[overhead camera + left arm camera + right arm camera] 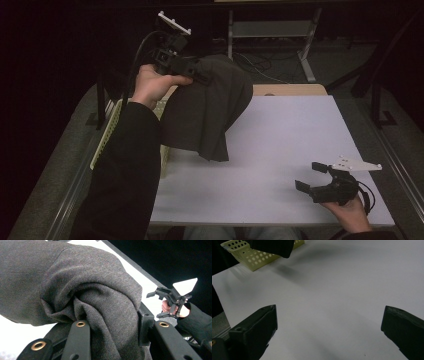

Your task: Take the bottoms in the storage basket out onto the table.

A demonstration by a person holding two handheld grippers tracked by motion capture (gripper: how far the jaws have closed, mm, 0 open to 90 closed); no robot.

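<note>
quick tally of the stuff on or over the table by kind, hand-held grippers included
dark grey woven cloth: 1
pale yellow perforated plastic basket: 1
black two-jaw hand-held gripper: 2, the left hand-held gripper shut on the cloth, the right hand-held gripper open over the white table
total: 4

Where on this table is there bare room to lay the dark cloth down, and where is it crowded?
The free patch is the white table middle, between the hanging dark cloth and the right gripper, and the far right corner. The left edge is crowded: the yellow perforated basket sits there under the cloth clamped in the left gripper.
</note>
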